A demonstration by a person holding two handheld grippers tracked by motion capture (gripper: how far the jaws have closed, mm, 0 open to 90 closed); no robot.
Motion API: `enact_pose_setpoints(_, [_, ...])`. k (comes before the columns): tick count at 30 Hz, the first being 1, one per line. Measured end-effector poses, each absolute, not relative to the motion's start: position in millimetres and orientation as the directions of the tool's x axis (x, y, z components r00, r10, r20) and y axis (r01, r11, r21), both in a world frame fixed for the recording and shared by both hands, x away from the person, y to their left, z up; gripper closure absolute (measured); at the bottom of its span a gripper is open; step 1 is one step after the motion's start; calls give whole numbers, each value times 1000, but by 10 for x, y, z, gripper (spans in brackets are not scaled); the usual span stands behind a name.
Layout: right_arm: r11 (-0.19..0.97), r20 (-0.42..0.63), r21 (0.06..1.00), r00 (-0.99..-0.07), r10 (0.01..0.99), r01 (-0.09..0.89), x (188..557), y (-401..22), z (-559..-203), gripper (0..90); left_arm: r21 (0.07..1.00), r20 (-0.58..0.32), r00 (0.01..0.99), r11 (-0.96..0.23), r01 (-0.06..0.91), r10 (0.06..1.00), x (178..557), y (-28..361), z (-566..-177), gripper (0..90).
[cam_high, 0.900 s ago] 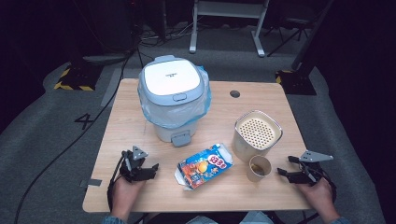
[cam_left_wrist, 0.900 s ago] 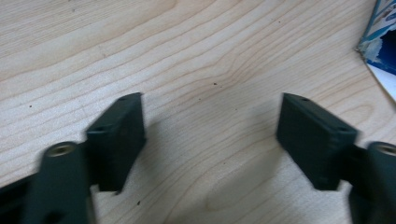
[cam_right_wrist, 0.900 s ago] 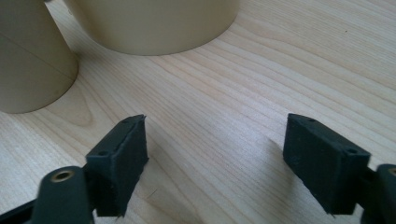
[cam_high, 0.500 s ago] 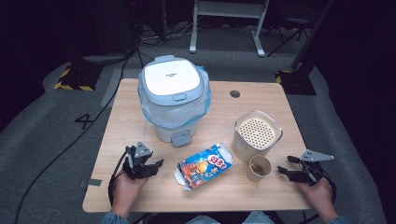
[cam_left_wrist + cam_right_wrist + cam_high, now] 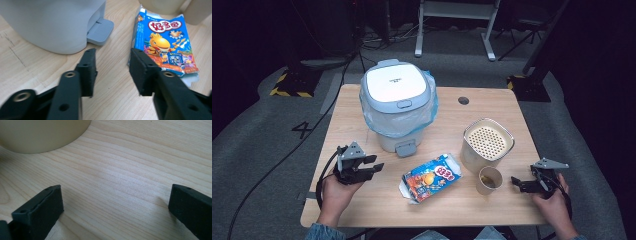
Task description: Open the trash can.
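Note:
A blue snack box point(image 5: 432, 177) point(image 5: 165, 42) lies open-ended on the wooden table point(image 5: 492, 100), in front of a small white pedal bin point(image 5: 398, 102) point(image 5: 57, 22) lined with a blue bag. My left gripper point(image 5: 374, 169) point(image 5: 112, 67) is held just left of the box, pointing right at it. Its jaws stand apart with bare wood between them. My right gripper point(image 5: 518, 182) point(image 5: 115, 202) rests near the table's right front, open wide and empty, pointing left at a paper cup point(image 5: 490, 180) point(image 5: 42, 132) a short way off.
A cream container with a perforated lid point(image 5: 488, 142) stands behind the cup. The bin's pedal point(image 5: 406, 148) point(image 5: 100, 31) faces the front. A round cable hole point(image 5: 463, 100) sits at the back of the table. Chair and stand legs are on the dark floor beyond.
My left gripper has shifted a little away from the front edge and toward the snack box. The right gripper has stayed where it was.

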State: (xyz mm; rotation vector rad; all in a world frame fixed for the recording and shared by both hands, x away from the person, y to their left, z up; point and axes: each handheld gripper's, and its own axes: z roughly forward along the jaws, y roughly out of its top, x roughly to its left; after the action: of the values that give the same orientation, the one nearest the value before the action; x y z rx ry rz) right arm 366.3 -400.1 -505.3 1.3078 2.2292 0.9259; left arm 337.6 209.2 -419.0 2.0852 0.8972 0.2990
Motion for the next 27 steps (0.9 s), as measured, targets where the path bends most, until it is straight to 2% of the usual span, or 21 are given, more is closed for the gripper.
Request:
enact_pose_setpoints(7, [316, -4, 712, -446, 895, 627, 3626, -3968, -5054, 0, 805, -110, 758, -389, 447, 643, 3437, 2170, -3895, 629])
enact_pose_setpoints(17, [318, -6, 711, -447, 895, 628, 3634, -3966, -5054, 0, 867, -157, 800, -307, 392, 579, 3492, 2292, -3684, 655])
enact_pose_setpoints(27, [324, -5, 711, -456, 890, 624, 3639, -3971, -5055, 1, 895, -141, 825, -286, 343, 547, 3609, 2276, -3385, 684])
